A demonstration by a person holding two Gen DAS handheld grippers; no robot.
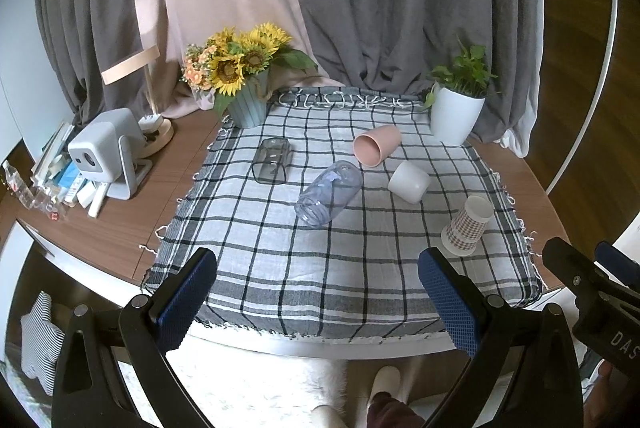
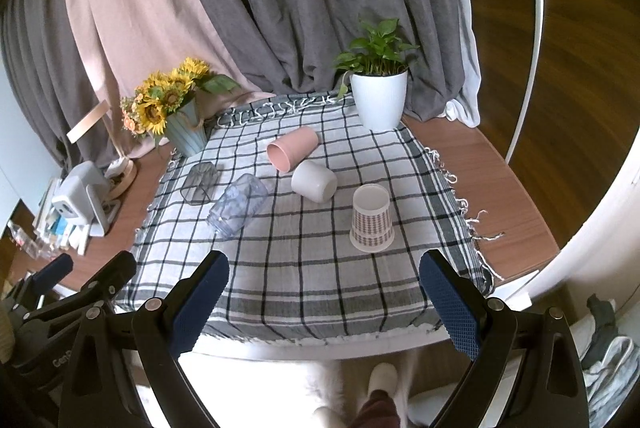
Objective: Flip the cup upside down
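Observation:
Several cups lie on a checked cloth (image 1: 280, 260). A pink cup (image 1: 376, 147) (image 2: 291, 148), a white cup (image 1: 409, 182) (image 2: 314, 181), a clear bluish cup (image 1: 329, 194) (image 2: 238, 206) and a smoky grey glass (image 1: 272, 160) (image 2: 199, 182) lie on their sides. A checked paper cup (image 1: 466, 226) (image 2: 371, 218) stands upside down at the right. My left gripper (image 1: 316, 292) is open and empty at the cloth's near edge. My right gripper (image 2: 324, 294) is open and empty, also at the near edge; it also shows in the left wrist view (image 1: 592, 268).
A sunflower pot (image 1: 248, 100) stands at the cloth's back left and a white plant pot (image 1: 456, 112) at the back right. A small projector (image 1: 106, 152), a lamp base and clutter sit on the wooden table at left. Curtains hang behind.

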